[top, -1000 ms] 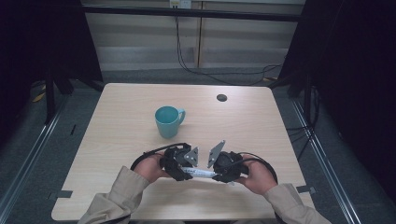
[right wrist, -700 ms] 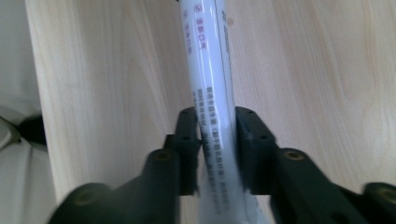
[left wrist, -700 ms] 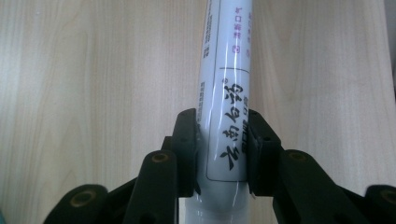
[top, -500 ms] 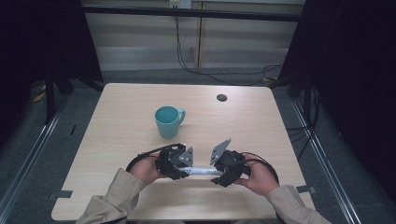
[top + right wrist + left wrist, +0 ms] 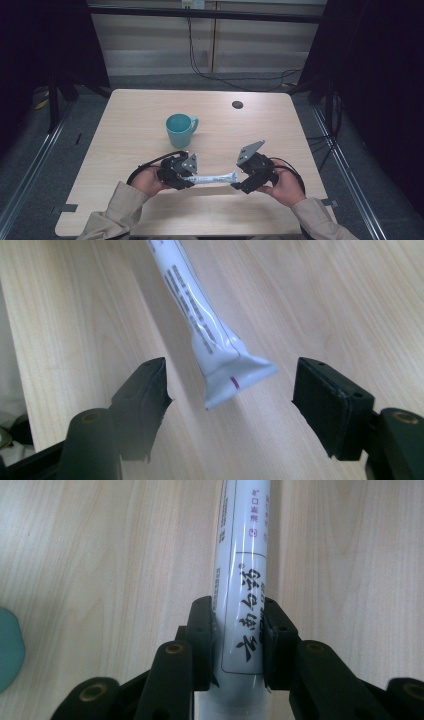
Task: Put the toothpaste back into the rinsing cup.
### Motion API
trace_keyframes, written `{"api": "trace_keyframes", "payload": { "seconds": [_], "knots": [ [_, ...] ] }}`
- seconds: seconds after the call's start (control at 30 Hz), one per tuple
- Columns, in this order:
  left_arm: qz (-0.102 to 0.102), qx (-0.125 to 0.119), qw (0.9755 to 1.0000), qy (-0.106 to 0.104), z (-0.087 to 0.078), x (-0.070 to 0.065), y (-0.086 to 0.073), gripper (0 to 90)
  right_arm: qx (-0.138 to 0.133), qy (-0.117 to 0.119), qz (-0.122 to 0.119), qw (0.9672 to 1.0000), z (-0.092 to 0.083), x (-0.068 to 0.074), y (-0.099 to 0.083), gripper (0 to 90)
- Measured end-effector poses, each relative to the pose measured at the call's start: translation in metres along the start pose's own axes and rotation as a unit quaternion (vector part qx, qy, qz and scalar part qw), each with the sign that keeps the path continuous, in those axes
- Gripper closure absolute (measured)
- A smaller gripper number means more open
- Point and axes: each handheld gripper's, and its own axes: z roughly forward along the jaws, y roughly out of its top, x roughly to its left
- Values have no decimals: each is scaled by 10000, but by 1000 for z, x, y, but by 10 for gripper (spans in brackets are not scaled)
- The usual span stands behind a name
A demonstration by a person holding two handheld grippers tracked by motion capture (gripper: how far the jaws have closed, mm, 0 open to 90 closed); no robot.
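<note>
Tube (image 5: 245, 580) — glossy, white, crimped flat, perhaps plastic — clamped by left gripper (image 5: 239, 630).

High view looks down; both gripper views closely share the tube (image 5: 243, 580).

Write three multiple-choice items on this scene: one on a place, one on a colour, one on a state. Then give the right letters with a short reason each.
1. Where does the mug stand on the table?
A. beyond the two grippers, near the middle
B. at the near edge, beside the right hand
C. between the right gripper's jaws

2. What colour is the mug?
A. red
B. teal
C. black

3. How is the white tube held?
A. by both grippers
B. by the right gripper alone
C. by the left gripper alone

Answers:
1. A: the high view shows it farther up the table than both hands.
2. B: its body and handle are teal.
3. C: the left gripper clamps the tube, while the right gripper has just been opening, its jaws clear of the flat crimped end.
</note>
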Motion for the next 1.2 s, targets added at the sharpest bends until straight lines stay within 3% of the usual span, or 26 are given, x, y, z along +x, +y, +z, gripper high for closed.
{"api": "trace_keyframes", "payload": {
  "seconds": [0.07, 0.2, 0.4, 0.47, 0.57, 0.6, 0.7, 0.83, 0.9, 0.97, 1.1, 1.2],
  "knots": [
    [-85, -48, 10000, 4, 0, 1, -2, 714, 19, -13, 57, 10000, 1, -1, -3, 295],
    [-50, -13, 10000, 2, -1, 1, -2, 715, -19, -38, 62, 10000, 4, -1, -7, 286],
    [-34, -35, 10000, -79, -1, 1, 3, 715, -39, -71, -243, 9997, 11, 2, 3, 275],
    [-9, -30, 9999, -126, -1, 1, 5, 715, -28, -95, -445, 9990, 14, 4, 6, 289],
    [-44, -101, 9998, -152, -1, 0, 9, 715, 102, -138, -595, 9981, 19, 8, 8, 335],
    [49, -32, 9998, -174, -1, 1, 11, 715, 135, -165, -612, 9979, 20, 9, 8, 350],
    [14, -83, 9998, -204, 2, -2, 13, 714, 273, -102, -420, 9987, 23, 6, 8, 439],
    [14, -187, 9996, -220, 1, -1, 16, 715, 229, -83, -356, 9991, 25, 6, 9, 462],
    [53, -134, 9997, -194, 1, -2, 19, 714, 315, -71, -387, 9987, 27, 8, 10, 549],
    [224, -5, 9996, -184, 0, -3, 21, 713, 366, 0, -547, 9978, 27, 12, 11, 622],
    [135, -119, 9996, -210, 2, -3, 19, 706, 497, 160, -502, 9974, 27, 13, 11, 654],
    [209, -69, 9995, -223, 3, -4, 20, 697, 584, 98, -552, 9967, 23, 14, 14, 679]
  ]
}}
